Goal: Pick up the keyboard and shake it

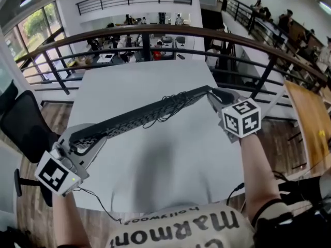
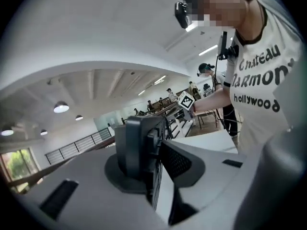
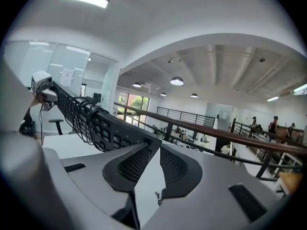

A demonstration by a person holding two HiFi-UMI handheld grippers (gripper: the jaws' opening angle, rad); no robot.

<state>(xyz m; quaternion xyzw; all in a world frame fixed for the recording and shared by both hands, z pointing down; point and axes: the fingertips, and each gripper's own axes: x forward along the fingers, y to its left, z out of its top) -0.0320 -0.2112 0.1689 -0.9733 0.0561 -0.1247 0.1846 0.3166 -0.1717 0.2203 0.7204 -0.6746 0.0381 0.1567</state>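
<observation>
Keyboard (image 1: 139, 117), black, with its cable (image 1: 173, 105) looped round the middle, hangs in the air above the white table (image 1: 170, 182), clear of the top. Its long axis runs from near left to far right in the head view. It is tilted, so only a narrow strip of the keyed face shows from above.

The left gripper (image 1: 77, 144) has the nearer end. Its jaws stand narrow, closed on the keyboard's short edge, which fills the gap between them in the left gripper view. The right gripper (image 1: 217, 96) has the farther end, its jaws likewise narrow and pinching the corner at their tips.

Past the table runs a curved wooden railing (image 1: 155, 31), and beyond it a lower floor with seated people (image 1: 129, 40).
</observation>
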